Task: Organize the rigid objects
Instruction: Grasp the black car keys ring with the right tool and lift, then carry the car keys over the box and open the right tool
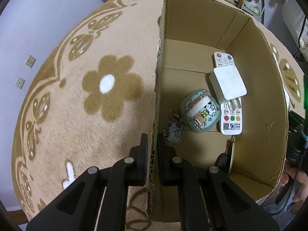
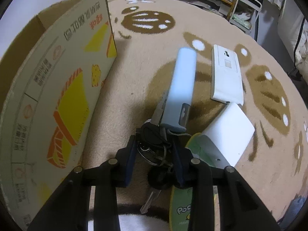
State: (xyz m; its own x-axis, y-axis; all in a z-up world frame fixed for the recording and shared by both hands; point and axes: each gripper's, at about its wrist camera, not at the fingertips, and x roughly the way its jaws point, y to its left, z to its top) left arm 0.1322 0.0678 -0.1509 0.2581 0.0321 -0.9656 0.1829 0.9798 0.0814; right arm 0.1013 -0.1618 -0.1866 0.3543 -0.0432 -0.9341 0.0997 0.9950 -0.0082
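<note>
My left gripper point(image 1: 153, 137) is shut on the top edge of the cardboard box's point(image 1: 256, 96) near wall. Inside the box lie a white remote point(image 1: 231, 119), a white charger point(image 1: 227, 81) on top of it, and a cartoon earbud case point(image 1: 200, 113) with a dog charm point(image 1: 173, 131). In the right wrist view my right gripper point(image 2: 154, 140) points down at the rug, its pads against a bunch of keys point(image 2: 154, 146) with black heads. A pale blue stick-shaped item point(image 2: 181, 88) lies just beyond the keys.
The box's printed outer wall point(image 2: 57, 96) stands left of the right gripper. A white flat plate point(image 2: 227, 75), a white charger cube point(image 2: 229, 134) and a green printed card point(image 2: 182, 209) lie on the beige flower rug point(image 2: 134, 96). A dark round item point(image 1: 224, 159) leans in the box corner.
</note>
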